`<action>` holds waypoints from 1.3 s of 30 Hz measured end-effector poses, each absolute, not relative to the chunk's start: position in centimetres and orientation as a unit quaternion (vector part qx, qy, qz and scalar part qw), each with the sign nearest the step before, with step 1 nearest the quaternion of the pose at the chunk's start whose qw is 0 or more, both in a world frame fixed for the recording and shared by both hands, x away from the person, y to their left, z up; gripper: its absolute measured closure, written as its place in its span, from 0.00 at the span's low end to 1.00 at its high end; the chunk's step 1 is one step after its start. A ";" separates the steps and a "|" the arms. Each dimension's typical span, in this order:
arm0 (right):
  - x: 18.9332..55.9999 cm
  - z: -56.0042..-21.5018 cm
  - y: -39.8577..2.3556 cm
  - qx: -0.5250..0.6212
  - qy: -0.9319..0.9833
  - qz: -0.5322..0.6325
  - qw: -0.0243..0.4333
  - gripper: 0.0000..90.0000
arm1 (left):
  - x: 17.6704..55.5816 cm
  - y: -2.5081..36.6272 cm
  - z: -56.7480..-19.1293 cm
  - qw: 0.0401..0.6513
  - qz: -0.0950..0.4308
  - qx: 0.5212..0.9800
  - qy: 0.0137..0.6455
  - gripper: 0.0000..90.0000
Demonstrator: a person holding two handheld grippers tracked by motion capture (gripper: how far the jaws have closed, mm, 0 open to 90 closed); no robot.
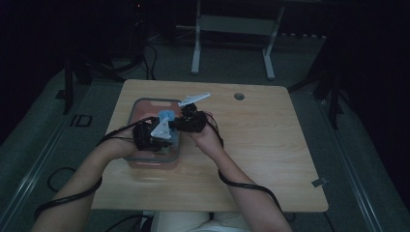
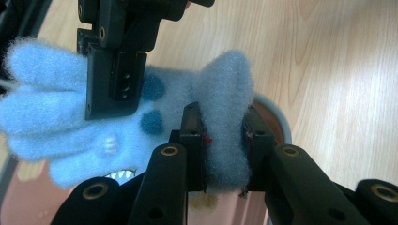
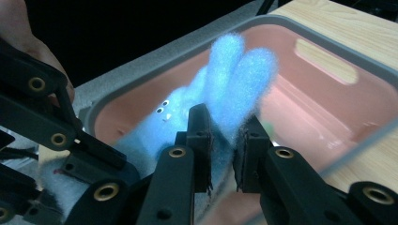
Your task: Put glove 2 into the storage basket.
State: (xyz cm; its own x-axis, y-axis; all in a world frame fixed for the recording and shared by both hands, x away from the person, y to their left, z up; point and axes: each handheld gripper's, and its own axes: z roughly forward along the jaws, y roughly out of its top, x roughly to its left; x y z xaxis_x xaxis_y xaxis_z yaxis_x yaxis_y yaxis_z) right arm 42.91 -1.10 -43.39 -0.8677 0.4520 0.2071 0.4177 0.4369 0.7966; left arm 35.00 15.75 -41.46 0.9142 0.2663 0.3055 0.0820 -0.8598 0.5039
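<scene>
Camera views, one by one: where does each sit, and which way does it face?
High view: above the person's side, facing forward and down on the table; both forearms enter from the bottom.
Left gripper view: rides the left hand-held gripper, facing its jaws clamped on the blue plush toy.
Right gripper view: rides the right hand-held gripper, facing the pink bin.
Shared: toy, bin.

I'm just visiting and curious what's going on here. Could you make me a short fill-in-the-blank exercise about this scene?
1. Both grippers hold a fluffy plush toy whose colour is ____.
2. The toy hangs above a pink ____ with a grey rim.
3. The bin stands on a table made of ____.
4. The left gripper has its jaws ____ on the toy.

Missing words: blue; bin; wood; shut
</scene>
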 end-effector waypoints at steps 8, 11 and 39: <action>43.3 -45.6 0.4 0.274 0.846 0.456 0.015 0.88 | 36.3 17.6 -43.7 0.245 0.156 0.951 0.111 0.83; 43.4 -46.3 0.7 0.277 0.852 0.444 0.014 0.88 | 36.7 17.5 -44.8 0.236 0.149 0.953 0.114 0.83; 44.2 -47.2 0.6 0.302 0.852 0.424 0.063 0.60 | 38.5 17.2 -48.2 0.213 0.128 0.963 0.106 0.77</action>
State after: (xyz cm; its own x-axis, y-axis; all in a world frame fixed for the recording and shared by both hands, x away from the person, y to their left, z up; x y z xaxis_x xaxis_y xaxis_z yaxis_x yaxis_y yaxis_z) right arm 44.18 0.62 -47.17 -0.8099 0.5676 0.1479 0.4603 0.4587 0.7601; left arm 38.46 17.21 -48.21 0.9450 0.2582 0.2006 0.1495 -0.8870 0.4370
